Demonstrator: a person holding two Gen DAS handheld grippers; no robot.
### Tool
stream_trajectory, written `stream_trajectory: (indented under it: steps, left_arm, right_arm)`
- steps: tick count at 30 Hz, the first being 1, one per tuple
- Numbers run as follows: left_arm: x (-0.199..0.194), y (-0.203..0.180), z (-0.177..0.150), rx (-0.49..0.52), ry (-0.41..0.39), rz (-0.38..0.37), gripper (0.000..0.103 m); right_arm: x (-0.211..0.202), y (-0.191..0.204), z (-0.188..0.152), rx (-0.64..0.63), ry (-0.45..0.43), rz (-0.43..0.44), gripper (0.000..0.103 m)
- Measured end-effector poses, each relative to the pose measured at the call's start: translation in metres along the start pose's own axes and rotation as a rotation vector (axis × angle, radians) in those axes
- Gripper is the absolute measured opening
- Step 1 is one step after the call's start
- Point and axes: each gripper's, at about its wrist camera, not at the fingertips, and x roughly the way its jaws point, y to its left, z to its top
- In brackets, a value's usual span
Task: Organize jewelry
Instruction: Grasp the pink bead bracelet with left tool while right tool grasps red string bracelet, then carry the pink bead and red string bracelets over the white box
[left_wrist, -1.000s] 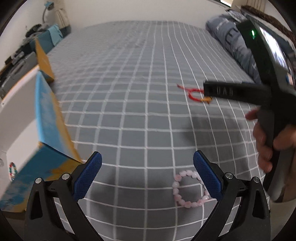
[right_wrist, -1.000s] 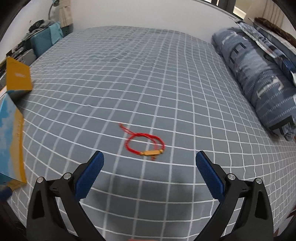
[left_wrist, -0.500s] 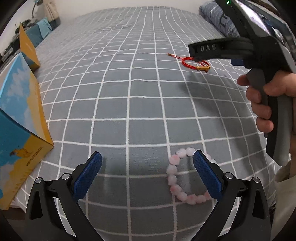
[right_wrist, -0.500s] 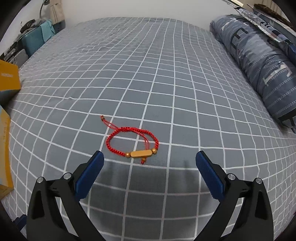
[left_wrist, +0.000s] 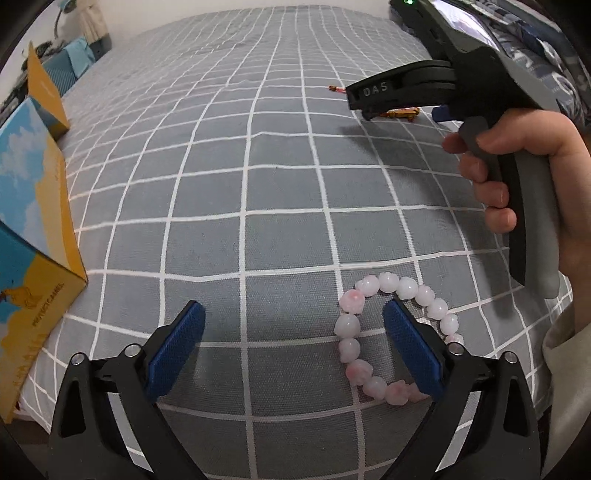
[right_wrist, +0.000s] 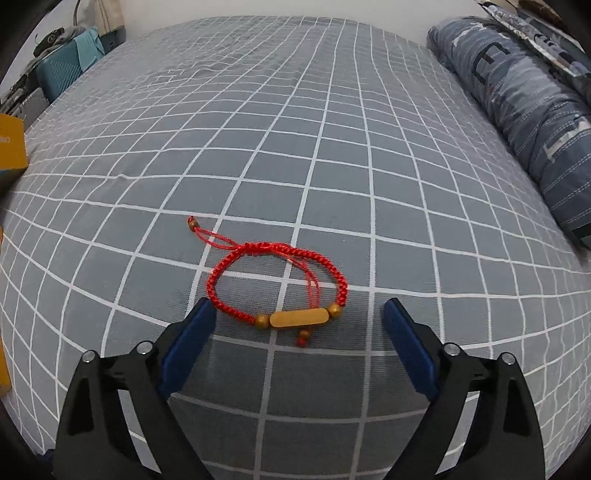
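Bedspread (right_wrist: 295, 129): red bracelet (right_wrist: 277, 284) between closing right tongs (right_wrist: 295, 325)

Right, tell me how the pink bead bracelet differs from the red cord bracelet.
The pink bead bracelet is a ring of round, pale beads; the red cord bracelet is braided cord with one long tan bead and loose tails. The left gripper has one finger inside the pink ring; the right gripper straddles the red one's bead. Both lie flat on the checked bedspread.
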Motion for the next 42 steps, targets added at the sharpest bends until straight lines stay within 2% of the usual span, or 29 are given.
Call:
stream_trajectory:
  steps: [3,6,8,10,12,14,20,21,22,42]
  left_arm:
    - [-0.001,0.000,-0.002,-0.011,0.004,0.010,0.082]
    - [-0.004,0.001,-0.002,-0.008,0.005,0.007,0.068]
    - [-0.008,0.002,-0.003,-0.017,0.003,-0.003,0.055]
    - [-0.012,0.005,-0.003,-0.030,0.002,-0.002,0.044]
    - [-0.013,0.007,-0.002,-0.039,0.005,0.006,0.032]
    - [-0.014,0.008,0.001,-0.033,0.001,0.011,0.012]
    - [-0.022,0.009,0.005,-0.032,-0.016,-0.010,0.012]
    - [-0.024,0.008,0.005,-0.030,-0.019,-0.011,0.012]
    - [-0.025,0.008,0.005,-0.029,-0.023,-0.014,0.012]
    - [-0.063,0.009,0.018,-0.065,-0.095,-0.048,0.012]
  right_arm:
    - [-0.001,0.002,0.000,-0.014,0.006,0.029,0.072]
    - [-0.003,0.007,-0.001,-0.035,0.006,0.038,0.059]
    - [-0.004,0.009,-0.002,-0.049,0.000,0.038,0.051]
    - [-0.005,0.010,-0.002,-0.058,-0.009,0.026,0.034]
    - [-0.006,0.010,-0.002,-0.058,-0.010,0.024,0.032]
    - [-0.006,0.011,-0.003,-0.059,-0.015,0.023,0.031]
    - [-0.010,0.009,-0.005,-0.055,-0.029,0.014,0.026]
    - [-0.011,0.008,-0.006,-0.052,-0.031,0.009,0.019]
    - [-0.011,0.008,-0.006,-0.051,-0.030,0.006,0.005]
    - [-0.035,-0.001,-0.013,-0.015,-0.043,-0.012,0.005]
